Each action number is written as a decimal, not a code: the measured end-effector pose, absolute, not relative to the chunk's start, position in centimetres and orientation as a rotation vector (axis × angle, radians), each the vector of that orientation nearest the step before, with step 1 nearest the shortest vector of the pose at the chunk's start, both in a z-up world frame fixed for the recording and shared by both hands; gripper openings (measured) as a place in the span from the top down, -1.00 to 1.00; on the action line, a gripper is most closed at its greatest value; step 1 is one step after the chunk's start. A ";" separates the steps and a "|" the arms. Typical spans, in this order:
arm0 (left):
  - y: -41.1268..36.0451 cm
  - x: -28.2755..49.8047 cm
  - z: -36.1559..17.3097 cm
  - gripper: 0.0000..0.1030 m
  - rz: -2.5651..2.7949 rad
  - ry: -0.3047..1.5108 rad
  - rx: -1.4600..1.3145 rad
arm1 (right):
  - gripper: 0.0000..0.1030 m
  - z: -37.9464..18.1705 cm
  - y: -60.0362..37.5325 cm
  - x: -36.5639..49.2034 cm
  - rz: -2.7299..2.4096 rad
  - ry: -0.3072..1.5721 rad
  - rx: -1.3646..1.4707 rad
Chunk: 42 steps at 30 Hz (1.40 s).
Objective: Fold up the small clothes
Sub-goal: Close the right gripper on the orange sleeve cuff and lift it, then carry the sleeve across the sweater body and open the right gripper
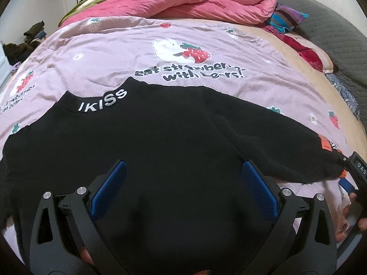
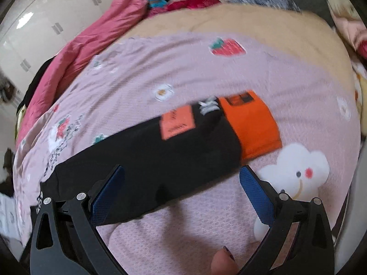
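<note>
A: What lies around on the bed [image 1: 270,52]?

B: A lilac cover [image 1: 96,52] printed with strawberries and a white bear is spread over it. Behind that a pink quilt [image 1: 206,2] is bunched up along the far side, with a striped cushion [image 1: 289,17] and something dark red [image 1: 305,52] beside it. A grey blanket [image 1: 332,39] runs down the right edge. Some dark clothes [image 1: 29,36] are piled off to the left, away from the bed.

A: Anything in the way of the work?

B: Nothing sits on the sweater [image 1: 160,142] itself. It is black, lying flat on the cover, collar pointing away, with white lettering on the collar.

A: And the left gripper [image 1: 183,178]?

B: Spread wide, hovering over the body of the sweater, which fills the gap between its blue pads [image 1: 107,192]. It holds nothing.

A: The right gripper [image 2: 182,184]?

B: Also spread wide and holding nothing. The picture is blurred, but the sleeve [image 2: 146,160] crosses slantwise between its fingers, and the orange cuff [image 2: 250,123] lies further out, up and to the right. A peach patch [image 2: 177,121] sits on the sleeve near the cuff. A fingertip [image 2: 223,261] shows at the bottom edge.
</note>
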<state>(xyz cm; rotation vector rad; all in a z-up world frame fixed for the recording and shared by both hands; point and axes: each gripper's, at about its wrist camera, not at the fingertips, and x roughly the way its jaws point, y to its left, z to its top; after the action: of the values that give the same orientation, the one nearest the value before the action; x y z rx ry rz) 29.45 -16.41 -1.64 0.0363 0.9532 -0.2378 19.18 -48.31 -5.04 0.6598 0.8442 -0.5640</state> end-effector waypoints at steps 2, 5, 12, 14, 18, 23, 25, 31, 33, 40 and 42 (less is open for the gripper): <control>-16.6 30.0 -1.7 -0.84 -0.236 0.950 0.037 | -0.92 -6.0 -49.0 19.3 -0.590 0.864 0.671; -17.0 30.8 -1.7 -0.84 -0.229 0.951 0.047 | -0.92 -6.6 -49.6 19.6 -0.615 0.850 0.684; -16.4 31.9 -1.6 -0.84 -0.216 0.956 0.035 | -0.92 -7.1 -51.5 22.2 -0.611 0.818 0.690; -15.9 31.9 -1.7 -0.84 -0.218 0.957 0.034 | -0.68 -7.1 -51.6 22.1 -0.617 0.795 0.691; -14.9 32.2 -1.7 -0.84 -0.213 0.971 0.004 | 0.34 -7.0 -52.1 21.7 -0.525 0.733 0.778; -13.3 32.1 -0.9 -0.84 -0.190 0.956 -0.017 | 0.62 -5.3 -51.4 21.4 -0.428 0.644 0.766; -12.5 32.0 -0.3 -0.84 -0.191 0.952 -0.029 | 0.64 -4.2 -50.5 21.1 -0.392 0.602 0.747; -9.8 31.8 1.3 -0.84 -0.182 0.929 -0.057 | 0.67 -1.4 -47.8 20.4 -0.326 0.525 0.660; -8.9 31.5 1.9 -0.84 -0.184 0.915 -0.068 | 0.67 -0.7 -46.9 20.2 -0.306 0.511 0.633; -6.2 30.5 3.2 -0.84 -0.180 0.889 -0.083 | 0.68 2.1 -43.9 20.0 -0.229 0.466 0.548; -5.6 30.3 3.4 -0.84 -0.182 0.885 -0.078 | 0.68 2.9 -42.9 20.2 -0.208 0.460 0.521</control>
<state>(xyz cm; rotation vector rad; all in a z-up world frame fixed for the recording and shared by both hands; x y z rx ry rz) 30.33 -5.62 3.36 -0.0783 0.8846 -0.1819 20.22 -42.88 2.88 0.5207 0.4601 -0.2077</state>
